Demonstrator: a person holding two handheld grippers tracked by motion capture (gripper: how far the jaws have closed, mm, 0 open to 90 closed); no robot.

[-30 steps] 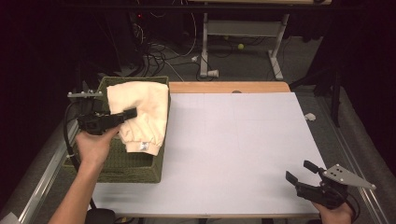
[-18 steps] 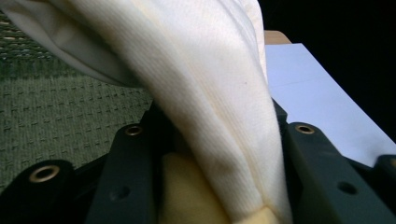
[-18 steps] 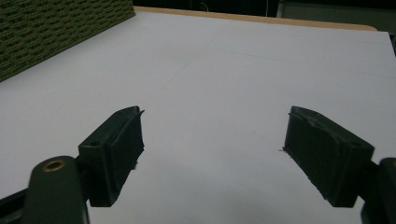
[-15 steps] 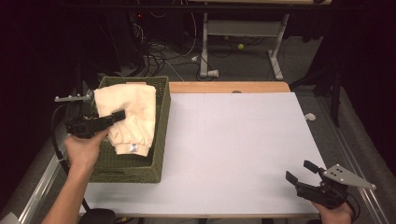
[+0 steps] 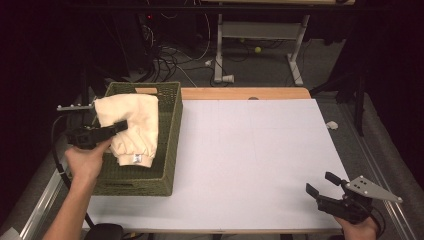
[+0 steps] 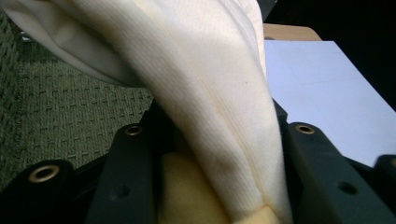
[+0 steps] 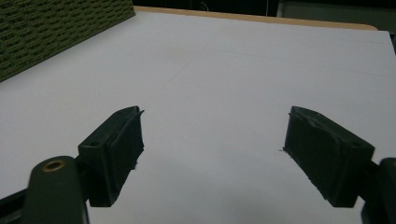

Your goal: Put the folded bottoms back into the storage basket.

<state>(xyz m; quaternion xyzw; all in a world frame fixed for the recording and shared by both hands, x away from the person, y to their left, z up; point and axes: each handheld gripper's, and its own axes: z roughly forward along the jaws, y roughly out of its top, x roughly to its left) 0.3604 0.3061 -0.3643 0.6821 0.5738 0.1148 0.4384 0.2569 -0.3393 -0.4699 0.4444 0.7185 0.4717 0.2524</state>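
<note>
A cream-coloured garment (image 5: pixel 131 125) hangs over the green woven basket (image 5: pixel 167 145) at the table's left. My left gripper (image 5: pixel 119 126) is shut on its fabric, and the cuffed end with a small label droops toward the basket's inside. In the left gripper view the cream cloth (image 6: pixel 219 107) runs between the two black jaws, with the basket weave (image 6: pixel 70 112) behind. My right gripper (image 5: pixel 320 185) stands open near the table's front right corner, nothing between its fingers (image 7: pixel 116 149), low over the white tabletop (image 7: pixel 219 93).
The white table surface (image 5: pixel 250 155) stretches between the basket and the right gripper. A wooden strip (image 5: pixel 240 93) edges the far side. A small white scrap (image 5: pixel 331 125) lies at the right edge. Cables and a desk frame (image 5: pixel 260 40) stand on the dark floor beyond.
My left hand has carried the garment leftward and a little lower over the basket, so the cloth now hangs more inside it. The right gripper has stayed in place.
</note>
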